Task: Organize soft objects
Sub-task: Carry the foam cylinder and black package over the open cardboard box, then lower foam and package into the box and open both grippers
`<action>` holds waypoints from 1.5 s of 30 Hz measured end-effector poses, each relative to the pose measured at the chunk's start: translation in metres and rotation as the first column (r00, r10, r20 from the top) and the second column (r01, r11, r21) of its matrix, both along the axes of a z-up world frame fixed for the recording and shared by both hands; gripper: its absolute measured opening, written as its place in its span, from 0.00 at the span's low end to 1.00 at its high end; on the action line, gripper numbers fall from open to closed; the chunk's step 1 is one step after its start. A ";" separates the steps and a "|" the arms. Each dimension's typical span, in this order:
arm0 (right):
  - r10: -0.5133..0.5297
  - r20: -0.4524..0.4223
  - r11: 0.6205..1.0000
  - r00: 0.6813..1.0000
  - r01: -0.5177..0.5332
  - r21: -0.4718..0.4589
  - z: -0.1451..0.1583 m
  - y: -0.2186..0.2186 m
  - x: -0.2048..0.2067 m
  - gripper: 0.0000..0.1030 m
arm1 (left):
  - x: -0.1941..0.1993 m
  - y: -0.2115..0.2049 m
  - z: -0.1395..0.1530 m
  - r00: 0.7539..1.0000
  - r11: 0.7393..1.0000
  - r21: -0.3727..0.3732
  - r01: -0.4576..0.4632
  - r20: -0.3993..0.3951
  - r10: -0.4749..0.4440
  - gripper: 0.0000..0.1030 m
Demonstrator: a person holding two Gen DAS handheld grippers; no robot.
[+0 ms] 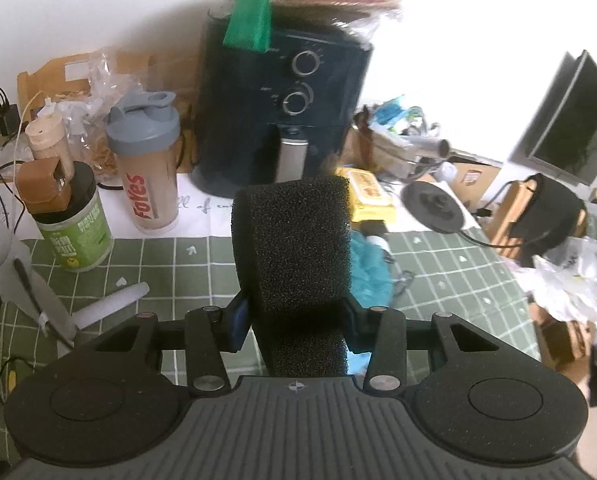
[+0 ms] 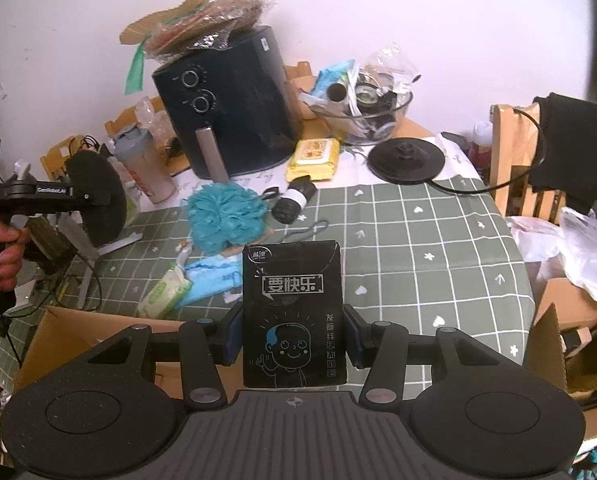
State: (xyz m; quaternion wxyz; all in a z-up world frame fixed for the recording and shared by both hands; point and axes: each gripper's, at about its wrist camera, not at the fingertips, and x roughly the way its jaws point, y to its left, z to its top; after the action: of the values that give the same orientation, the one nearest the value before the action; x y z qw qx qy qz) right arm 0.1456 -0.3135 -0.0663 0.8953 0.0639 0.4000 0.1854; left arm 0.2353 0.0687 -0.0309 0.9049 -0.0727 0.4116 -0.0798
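- My right gripper [image 2: 294, 340] is clenching a black tissue pack [image 2: 293, 312], long axis pointing away, hovering over the near cardboard box [image 2: 78, 332].
- My left gripper [image 1: 296, 320] is grasping a black sponge [image 1: 294, 240] above the table [image 1: 438, 280], farther left.
- The right is nearer the box.

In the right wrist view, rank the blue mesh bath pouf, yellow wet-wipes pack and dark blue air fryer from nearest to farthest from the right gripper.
1. Blue mesh bath pouf: just ahead-left of the right gripper, on the green checked cloth.
2. Yellow wet-wipes pack: farther back, centre.
3. Dark blue air fryer: rearmost, by the wall.
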 end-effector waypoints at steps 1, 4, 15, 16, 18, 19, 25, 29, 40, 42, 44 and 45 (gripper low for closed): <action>0.005 0.004 1.000 1.000 -0.005 0.003 0.001 0.001 -0.001 0.51 | -0.004 0.000 0.004 1.000 1.000 -0.009 0.005 0.000 -0.005 0.42; 0.019 0.011 1.000 1.000 -0.019 0.011 0.005 0.004 -0.005 0.51 | -0.021 -0.002 0.016 1.000 1.000 -0.026 0.017 0.005 -0.017 0.42; 0.072 0.033 0.996 0.997 -0.074 0.044 0.016 0.018 -0.021 0.51 | -0.077 -0.009 0.038 0.999 0.997 -0.065 0.043 0.010 -0.043 0.42; 0.075 0.034 0.996 0.997 -0.077 0.045 0.016 0.019 -0.022 0.51 | -0.082 -0.010 0.039 0.999 0.997 -0.064 0.045 0.010 -0.044 0.42; 0.084 0.033 0.995 0.996 -0.085 0.051 0.017 0.021 -0.025 0.51 | -0.092 -0.013 0.039 0.999 0.996 -0.071 0.048 0.006 -0.047 0.42; 0.088 0.033 0.995 0.996 -0.089 0.053 0.017 0.022 -0.027 0.51 | -0.096 -0.014 0.039 0.999 0.996 -0.074 0.049 0.004 -0.049 0.42; 0.114 0.036 0.991 0.993 -0.116 0.063 0.018 0.029 -0.039 0.51 | -0.124 -0.026 0.035 0.996 0.992 -0.082 0.093 -0.011 -0.094 0.42; 0.132 0.037 0.989 0.991 -0.134 0.061 0.018 0.033 -0.047 0.51 | -0.138 -0.033 0.024 0.994 0.992 -0.083 0.097 -0.033 -0.100 0.45; 0.161 0.008 0.985 0.987 -0.162 0.062 0.011 0.044 -0.065 0.51 | -0.181 -0.032 -0.007 0.990 0.997 -0.065 0.052 -0.128 -0.060 0.75; 0.162 -0.002 0.985 0.987 -0.161 0.062 0.008 0.046 -0.068 0.51 | -0.188 -0.029 -0.010 0.988 0.996 -0.077 0.047 -0.143 -0.058 0.75; 0.161 -0.014 0.985 0.987 -0.160 0.063 0.005 0.048 -0.072 0.51 | -0.194 -0.026 -0.013 0.986 0.996 -0.081 0.032 -0.161 -0.045 0.75; 0.161 -0.018 0.985 0.987 -0.160 0.064 0.004 0.049 -0.073 0.51 | -0.196 -0.024 -0.014 0.985 0.996 -0.083 0.026 -0.170 -0.040 0.74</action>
State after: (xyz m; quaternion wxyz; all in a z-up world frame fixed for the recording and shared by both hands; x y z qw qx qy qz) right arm 0.0722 -0.2646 -0.0625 0.8703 0.0615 0.4083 0.2685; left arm 0.0391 0.0448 -0.0452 0.8610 -0.1088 0.4857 -0.1045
